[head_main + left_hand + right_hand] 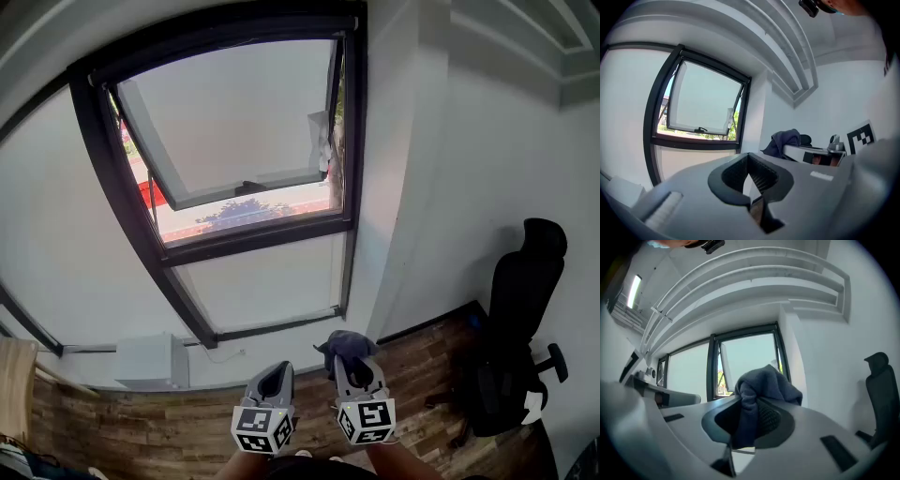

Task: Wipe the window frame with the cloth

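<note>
Right gripper (752,420) clamping cloth (766,383), left gripper (750,180) closed

A black office chair (525,328) stands on the wood floor (187,427) (a white box (150,361) sits well left).

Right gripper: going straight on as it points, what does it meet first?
Likely the window frame near its right upright, the cloth touching first; nothing shows between, depth unclear.

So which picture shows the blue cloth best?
The right gripper view. There the cloth sits big in the middle, pinched between the right gripper's jaws. The head view shows only a small dark bunch atop that gripper, and the left gripper view shows it small, off to the side.
</note>
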A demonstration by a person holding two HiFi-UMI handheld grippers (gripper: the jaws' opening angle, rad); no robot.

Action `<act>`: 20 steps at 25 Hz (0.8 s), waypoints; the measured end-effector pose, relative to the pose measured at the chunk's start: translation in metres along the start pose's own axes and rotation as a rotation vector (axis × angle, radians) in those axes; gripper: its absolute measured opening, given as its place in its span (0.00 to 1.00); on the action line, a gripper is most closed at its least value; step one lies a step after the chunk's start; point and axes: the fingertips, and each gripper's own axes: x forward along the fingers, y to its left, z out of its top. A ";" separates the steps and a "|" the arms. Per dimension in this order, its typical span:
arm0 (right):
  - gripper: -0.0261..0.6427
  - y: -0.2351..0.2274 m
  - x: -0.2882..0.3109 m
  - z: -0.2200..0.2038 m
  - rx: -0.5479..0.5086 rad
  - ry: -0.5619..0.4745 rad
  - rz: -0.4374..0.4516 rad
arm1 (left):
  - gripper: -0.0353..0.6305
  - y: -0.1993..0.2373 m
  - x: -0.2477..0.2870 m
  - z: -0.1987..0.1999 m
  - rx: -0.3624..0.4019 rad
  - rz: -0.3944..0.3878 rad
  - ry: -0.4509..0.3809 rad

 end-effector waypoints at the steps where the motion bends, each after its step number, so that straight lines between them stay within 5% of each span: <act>1: 0.14 0.000 -0.002 -0.001 0.001 0.001 -0.003 | 0.07 -0.001 -0.001 -0.001 0.001 -0.002 0.003; 20: 0.14 -0.005 0.001 -0.012 0.020 0.035 -0.015 | 0.07 -0.001 0.006 -0.005 0.010 -0.015 0.016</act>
